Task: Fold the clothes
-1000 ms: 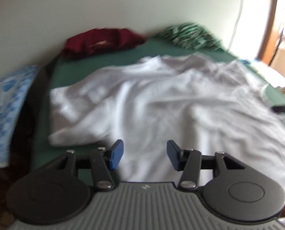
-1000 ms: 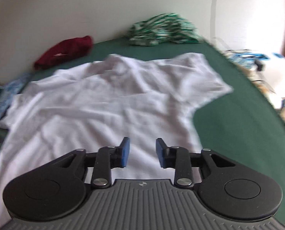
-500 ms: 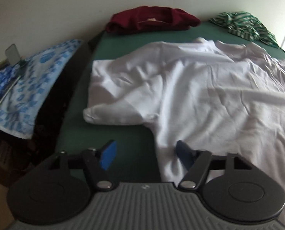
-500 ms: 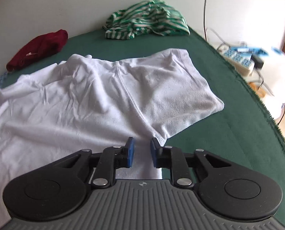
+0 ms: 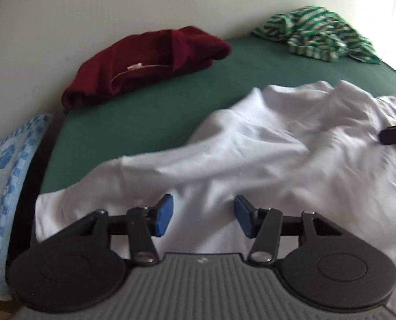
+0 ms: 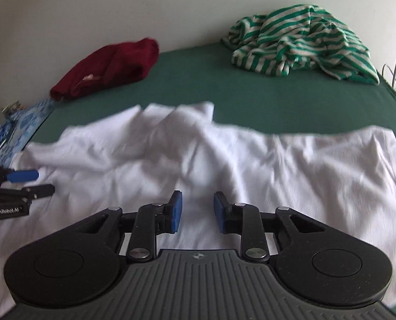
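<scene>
Here, both tools agape over white shirt (left tool only from right view).

A bare band of flat green cloth-covered table top lies open between the rumpled white cotton T-shirt and the pale wall, wide enough to pass along. At its far left a bunched dark red knit garment sits against the wall; at the far right a heaped green-and-white striped top fills the corner. Off the left edge a blue patterned cloth hangs beside a dark gap. The left gripper and right gripper both hover with jaws apart above the shirt, well apart from each other.
</scene>
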